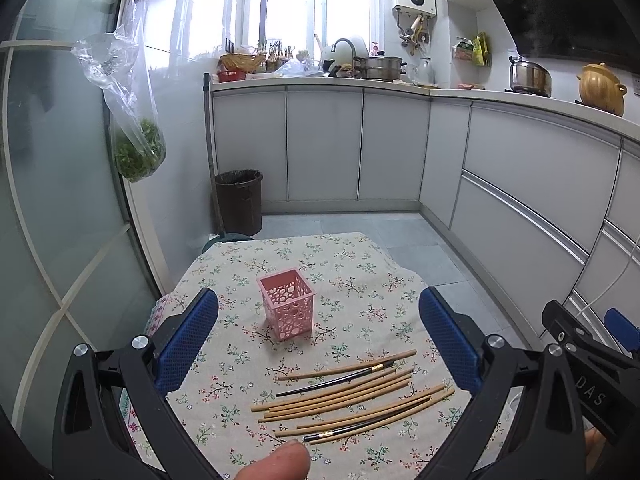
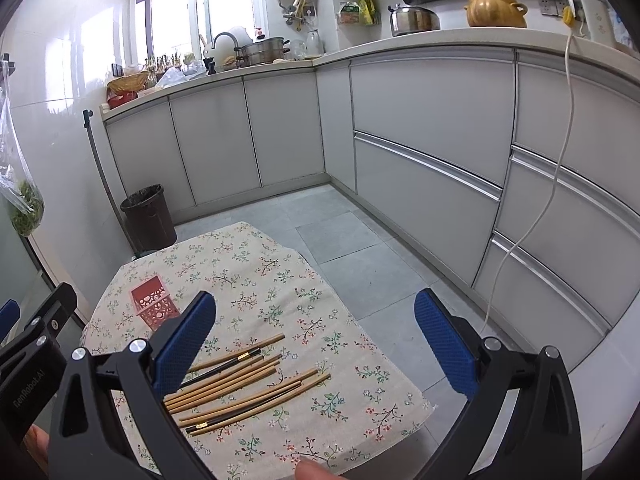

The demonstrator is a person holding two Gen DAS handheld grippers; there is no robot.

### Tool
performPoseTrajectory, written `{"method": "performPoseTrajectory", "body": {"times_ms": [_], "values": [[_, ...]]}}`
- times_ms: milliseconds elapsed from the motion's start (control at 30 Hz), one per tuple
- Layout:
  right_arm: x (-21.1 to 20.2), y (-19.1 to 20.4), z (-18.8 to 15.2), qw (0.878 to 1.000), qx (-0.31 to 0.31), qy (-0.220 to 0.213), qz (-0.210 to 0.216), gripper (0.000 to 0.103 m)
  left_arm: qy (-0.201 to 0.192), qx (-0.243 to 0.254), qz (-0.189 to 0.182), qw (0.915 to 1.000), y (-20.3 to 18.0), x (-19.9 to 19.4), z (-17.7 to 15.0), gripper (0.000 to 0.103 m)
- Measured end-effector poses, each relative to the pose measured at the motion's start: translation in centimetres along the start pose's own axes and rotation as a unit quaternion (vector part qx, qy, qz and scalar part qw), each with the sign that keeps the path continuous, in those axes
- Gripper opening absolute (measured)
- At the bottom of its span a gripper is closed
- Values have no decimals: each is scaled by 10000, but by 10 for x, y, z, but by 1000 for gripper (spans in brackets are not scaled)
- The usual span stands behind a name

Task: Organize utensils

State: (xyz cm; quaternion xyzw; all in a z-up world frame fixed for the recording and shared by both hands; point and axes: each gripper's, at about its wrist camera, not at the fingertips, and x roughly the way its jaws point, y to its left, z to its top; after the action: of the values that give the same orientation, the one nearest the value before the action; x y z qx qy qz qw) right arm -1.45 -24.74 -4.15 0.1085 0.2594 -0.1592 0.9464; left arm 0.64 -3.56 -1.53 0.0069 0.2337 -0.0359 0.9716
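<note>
Both grippers, left and right, are held wide open and empty above loose bamboo and black chopsticks, lower centre; pink perforated plastic holder is presumably their destination.

Home kitchen (sink, stovetop pots)

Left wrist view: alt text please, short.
Open left hand-held gripper hovers over a floral tablecloth with an empty pink perforated holder standing upright and loose bamboo and black chopsticks lying nearer the camera; kitchen cabinets behind.
</note>
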Motion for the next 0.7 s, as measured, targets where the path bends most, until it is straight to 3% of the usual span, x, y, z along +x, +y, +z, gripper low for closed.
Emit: {"method": "performPoseTrajectory", "body": {"times_ms": [700], "values": [[1, 2, -1, 10000, -23, 17, 5, 97, -1, 1, 30, 10000, 2, 2, -1, 96]]}}
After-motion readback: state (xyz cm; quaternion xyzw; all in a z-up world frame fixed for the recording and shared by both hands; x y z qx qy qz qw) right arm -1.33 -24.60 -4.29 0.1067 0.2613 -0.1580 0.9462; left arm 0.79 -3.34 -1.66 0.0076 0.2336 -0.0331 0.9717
